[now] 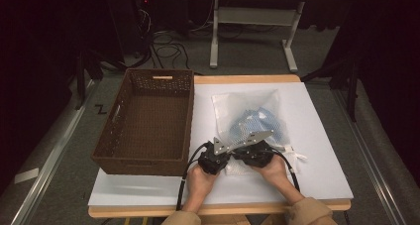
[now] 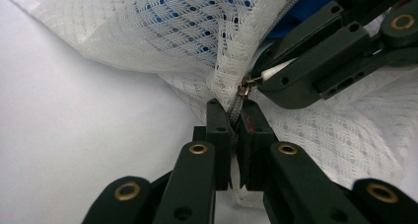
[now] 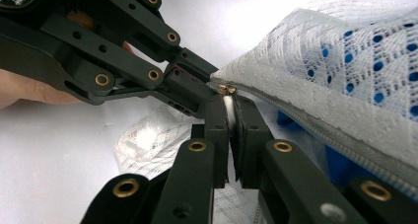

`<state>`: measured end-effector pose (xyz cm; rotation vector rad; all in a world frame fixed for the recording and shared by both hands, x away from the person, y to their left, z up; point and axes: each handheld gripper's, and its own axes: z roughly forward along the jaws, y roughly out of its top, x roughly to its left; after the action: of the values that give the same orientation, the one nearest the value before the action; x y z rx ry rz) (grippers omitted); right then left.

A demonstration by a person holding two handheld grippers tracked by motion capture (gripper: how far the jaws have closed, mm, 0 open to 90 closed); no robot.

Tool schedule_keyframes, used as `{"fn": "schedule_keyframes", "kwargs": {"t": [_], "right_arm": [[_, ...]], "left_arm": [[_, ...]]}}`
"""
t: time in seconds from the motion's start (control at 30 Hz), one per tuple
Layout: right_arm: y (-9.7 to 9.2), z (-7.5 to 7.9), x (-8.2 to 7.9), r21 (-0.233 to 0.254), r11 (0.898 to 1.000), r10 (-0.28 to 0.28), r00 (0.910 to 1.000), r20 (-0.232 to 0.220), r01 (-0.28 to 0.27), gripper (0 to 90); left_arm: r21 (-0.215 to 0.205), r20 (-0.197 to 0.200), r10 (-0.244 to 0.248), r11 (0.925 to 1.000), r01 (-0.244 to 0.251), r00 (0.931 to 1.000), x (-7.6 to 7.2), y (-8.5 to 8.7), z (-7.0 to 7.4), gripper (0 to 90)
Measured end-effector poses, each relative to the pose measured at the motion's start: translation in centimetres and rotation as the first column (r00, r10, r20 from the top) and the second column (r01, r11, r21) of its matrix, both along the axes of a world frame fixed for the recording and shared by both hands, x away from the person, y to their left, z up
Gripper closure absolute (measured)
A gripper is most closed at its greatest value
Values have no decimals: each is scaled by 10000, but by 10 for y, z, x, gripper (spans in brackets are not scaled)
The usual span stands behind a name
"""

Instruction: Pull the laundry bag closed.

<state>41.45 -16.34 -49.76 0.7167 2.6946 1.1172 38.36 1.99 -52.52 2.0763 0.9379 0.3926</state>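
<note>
A white mesh laundry bag (image 1: 250,113) with blue cloth inside lies on the white table (image 1: 322,175). Both grippers meet at its near end. My left gripper (image 2: 237,110) is shut on the bag's zipper tape just below the brass slider (image 2: 245,88). Coming in from the upper right of that view, my right gripper (image 2: 257,78) pinches the slider's white pull tab (image 2: 275,71). In the right gripper view my right gripper (image 3: 229,105) is shut on the white tab (image 3: 228,110), and the left gripper (image 3: 207,73) grips the bag's edge (image 3: 345,61) beside it. Seen from above, the left gripper (image 1: 229,155) and right gripper (image 1: 238,154) touch tip to tip.
An empty brown wicker basket (image 1: 148,76) stands on the left part of the table, close beside the bag. A loose white cord or mesh scrap (image 1: 297,155) lies to the right of my hands. The table's front edge is just under my forearms.
</note>
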Motion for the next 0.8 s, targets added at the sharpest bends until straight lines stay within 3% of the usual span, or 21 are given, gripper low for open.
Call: {"fn": "schedule_keyframes", "kwargs": {"t": [0.27, 0.8], "right_arm": [[-6, 2, 2, -207, 9996, -171, 9999, 21, 172, 870], [-12, -1, 3, 54, 9995, -297, 9993, -205, 298, 870]], "left_arm": [[-219, -184, -12, 9998, 8, 9998, 2, 2, 0, 852], [-406, -328, -39, 9992, 25, 9995, 3, 4, 0, 846]]}}
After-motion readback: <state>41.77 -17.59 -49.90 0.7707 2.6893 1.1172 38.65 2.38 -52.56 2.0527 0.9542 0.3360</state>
